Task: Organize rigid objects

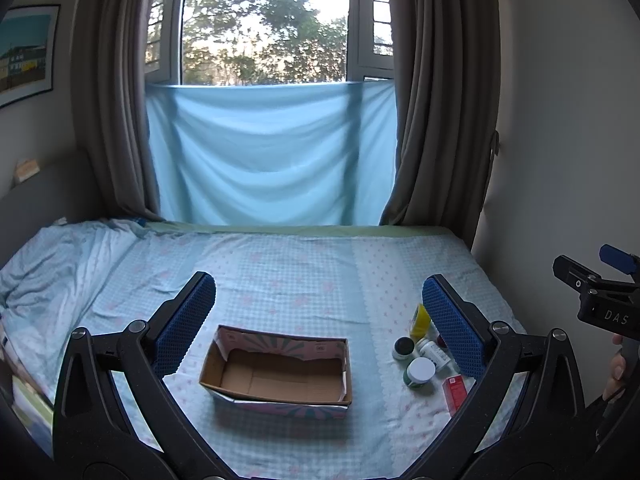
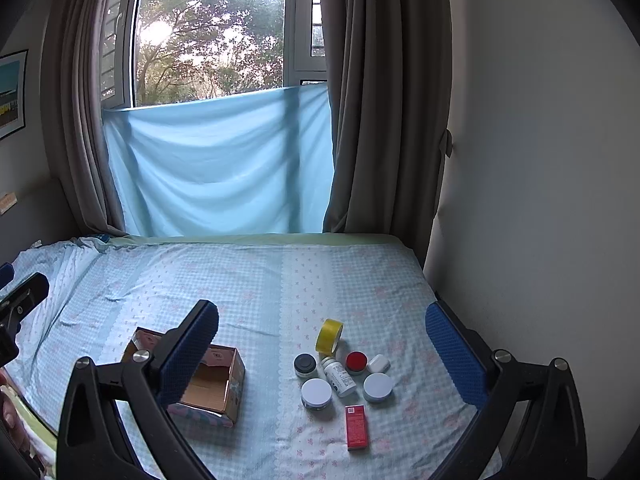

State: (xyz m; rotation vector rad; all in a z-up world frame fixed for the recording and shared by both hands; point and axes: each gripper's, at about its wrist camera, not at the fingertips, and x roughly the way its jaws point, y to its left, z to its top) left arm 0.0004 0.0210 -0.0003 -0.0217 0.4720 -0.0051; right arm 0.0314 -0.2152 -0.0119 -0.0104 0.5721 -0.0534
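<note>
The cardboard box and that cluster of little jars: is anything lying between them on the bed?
Nothing. In the right wrist view, only bare bedsheet separates the cardboard box from the jars.

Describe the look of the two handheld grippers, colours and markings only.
The left gripper and right gripper match: black plastic frames, silver pivot bolts, blue textured finger pads. In the left wrist view, the right gripper's body shows white letters "DAS" and a blue part on top.

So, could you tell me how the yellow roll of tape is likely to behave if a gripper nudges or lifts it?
The yellow tape roll stands on its edge on the soft bed sheet, so a nudge would probably roll or topple it. As a hollow ring it is likely light. Its curved, glossy-looking face may slip between the pads, so gripping across the flat sides seems safer.
</note>
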